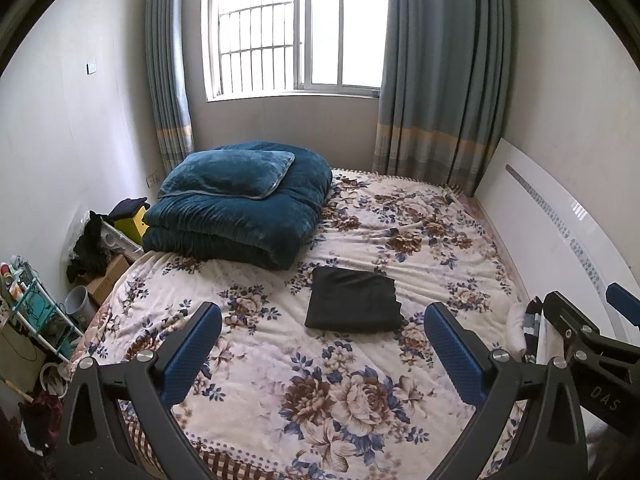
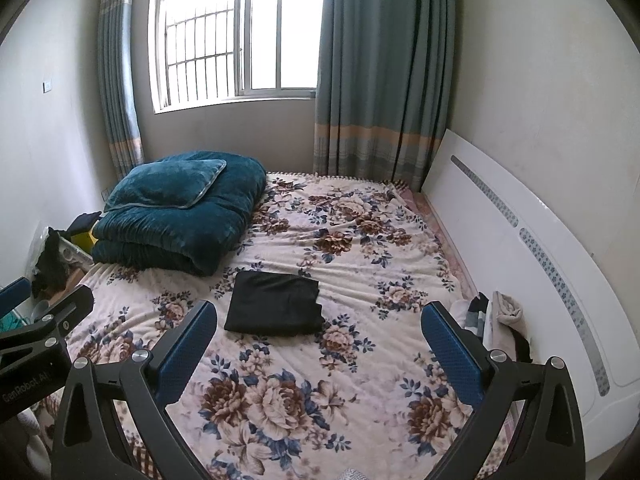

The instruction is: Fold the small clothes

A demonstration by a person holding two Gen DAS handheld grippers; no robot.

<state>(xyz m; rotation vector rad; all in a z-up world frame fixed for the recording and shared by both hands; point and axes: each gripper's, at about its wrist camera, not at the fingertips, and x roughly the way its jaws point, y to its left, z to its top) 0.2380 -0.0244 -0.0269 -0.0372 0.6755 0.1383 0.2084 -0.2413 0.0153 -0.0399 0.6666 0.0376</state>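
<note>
With both grippers (image 1: 320,344) (image 2: 320,344) spread wide and empty, we should reach right of the folded black garment (image 1: 354,304) for the unfolded clothes (image 2: 500,320)

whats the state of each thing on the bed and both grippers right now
black garment: folded flat, mid-bed
teal quilt: folded, stacked at far left corner
teal pillow: lying on top of the quilt
small clothes pile: unfolded, heaped by the white board
left gripper: open, holding nothing
right gripper: open, holding nothing
curtains: drawn apart
</note>
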